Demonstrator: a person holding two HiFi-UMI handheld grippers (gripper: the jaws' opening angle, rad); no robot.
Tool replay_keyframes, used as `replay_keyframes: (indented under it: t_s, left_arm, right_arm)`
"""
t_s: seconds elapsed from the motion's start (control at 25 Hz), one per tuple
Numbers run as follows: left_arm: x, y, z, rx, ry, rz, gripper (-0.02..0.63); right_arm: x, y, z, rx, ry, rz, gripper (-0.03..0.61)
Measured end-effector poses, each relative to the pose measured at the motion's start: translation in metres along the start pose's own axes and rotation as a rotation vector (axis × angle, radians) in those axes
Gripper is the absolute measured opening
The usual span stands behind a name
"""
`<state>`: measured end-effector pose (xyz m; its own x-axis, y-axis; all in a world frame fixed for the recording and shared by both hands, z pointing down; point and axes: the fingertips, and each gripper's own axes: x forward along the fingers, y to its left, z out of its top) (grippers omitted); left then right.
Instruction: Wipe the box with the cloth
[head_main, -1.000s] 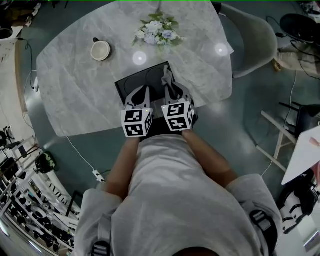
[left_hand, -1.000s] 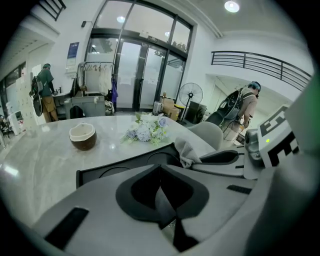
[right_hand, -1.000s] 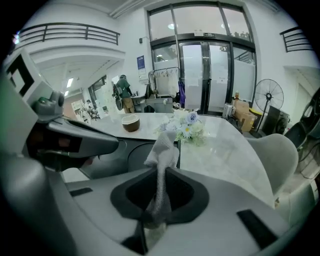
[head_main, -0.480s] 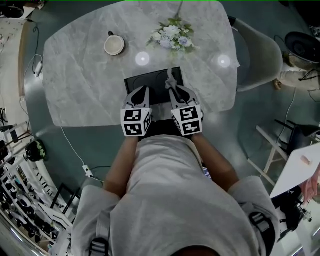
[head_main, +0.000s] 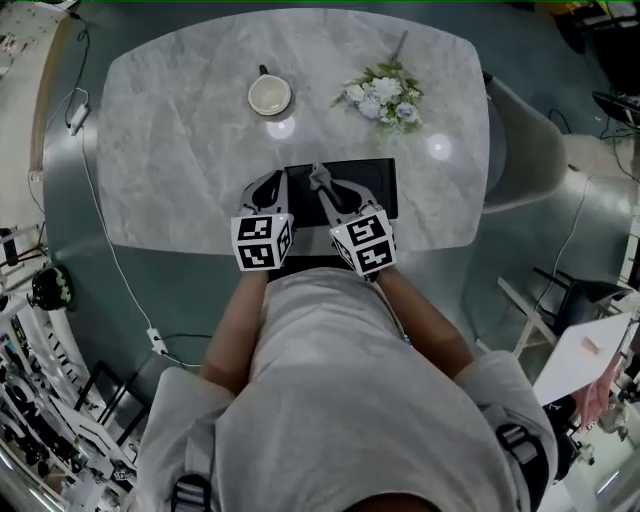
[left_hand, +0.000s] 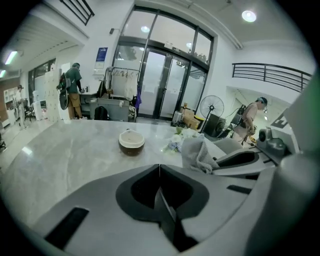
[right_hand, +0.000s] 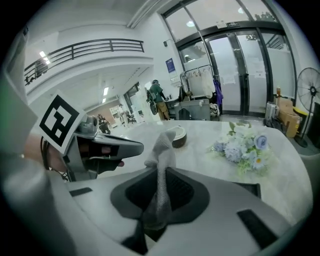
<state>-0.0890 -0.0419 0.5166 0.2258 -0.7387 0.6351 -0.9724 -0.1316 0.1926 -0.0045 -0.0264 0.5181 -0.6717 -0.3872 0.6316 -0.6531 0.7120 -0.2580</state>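
The table (head_main: 170, 150) is pale grey with marble veining; the box (head_main: 372, 186) is black, the cloth (head_main: 320, 179) light grey. Farther off, the cup (head_main: 269, 96) is cream, the flowers (head_main: 383, 97) white and pale blue.

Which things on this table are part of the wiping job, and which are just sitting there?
In the job: cloth, pinched in the right gripper; black box.
Just lying about: cup; flowers.

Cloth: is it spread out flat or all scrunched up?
Scrunched up. The right claw is shut on the cloth, which pokes up as a narrow, crumpled bunch.
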Motion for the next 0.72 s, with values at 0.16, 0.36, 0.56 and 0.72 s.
replay_keyframes:
  t_s: [0.16, 0.36, 0.56, 0.72]
  left_arm:
    - [-0.007, 0.03, -0.009, -0.035, 0.017, 0.017, 0.025]
    - [-0.008, 0.05, -0.017, -0.049, 0.036, 0.019, 0.025]
    - [-0.003, 0.058, -0.022, -0.064, 0.054, 0.007, 0.025]
    - [-0.001, 0.063, -0.024, -0.067, 0.061, -0.003, 0.025]
  right_arm:
    - [0.025, 0.022, 0.005, -0.001, 0.034, 0.03, 0.06]
    - [0.051, 0.038, -0.003, -0.008, 0.099, 0.064, 0.06]
    - [0.068, 0.044, -0.018, -0.017, 0.176, 0.068, 0.06]
    - [0.072, 0.044, -0.02, -0.006, 0.182, 0.067, 0.06]
